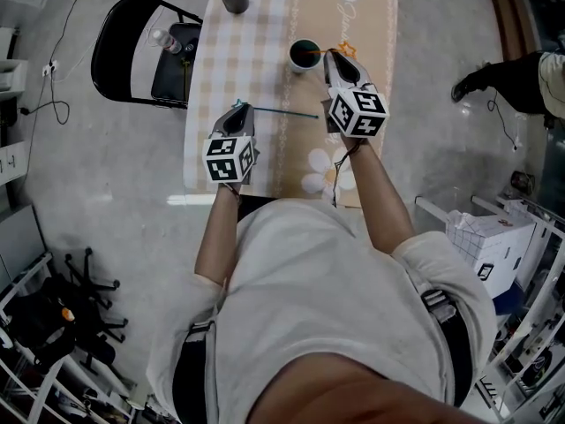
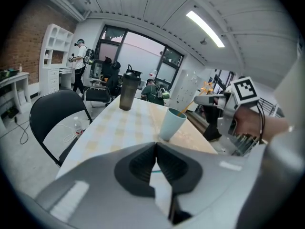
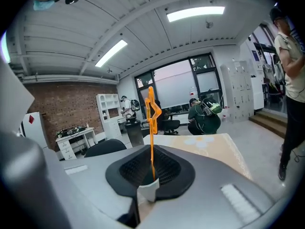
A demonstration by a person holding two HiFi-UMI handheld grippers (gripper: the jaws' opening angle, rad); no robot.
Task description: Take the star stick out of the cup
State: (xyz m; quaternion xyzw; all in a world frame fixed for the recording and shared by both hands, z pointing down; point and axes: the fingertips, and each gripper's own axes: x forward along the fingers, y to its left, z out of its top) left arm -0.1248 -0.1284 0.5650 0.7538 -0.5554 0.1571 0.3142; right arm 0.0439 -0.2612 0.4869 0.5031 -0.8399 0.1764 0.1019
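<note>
My right gripper point(image 1: 336, 60) has its fingers point(image 3: 174, 168) clamped on the star stick point(image 3: 151, 123) — its lower end sits down in the cup point(image 1: 294, 61), mid-bench point(image 1: 252, 60), clear of every edge. My left gripper point(image 1: 237, 113) hovers over the bench's near left part — fingers point(image 2: 138, 163) pressed together.

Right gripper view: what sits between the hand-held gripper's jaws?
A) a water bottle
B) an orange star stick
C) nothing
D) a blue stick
B: the orange star stick stands upright between the closed jaws of the right hand-held gripper, with the cup just below it.
</note>
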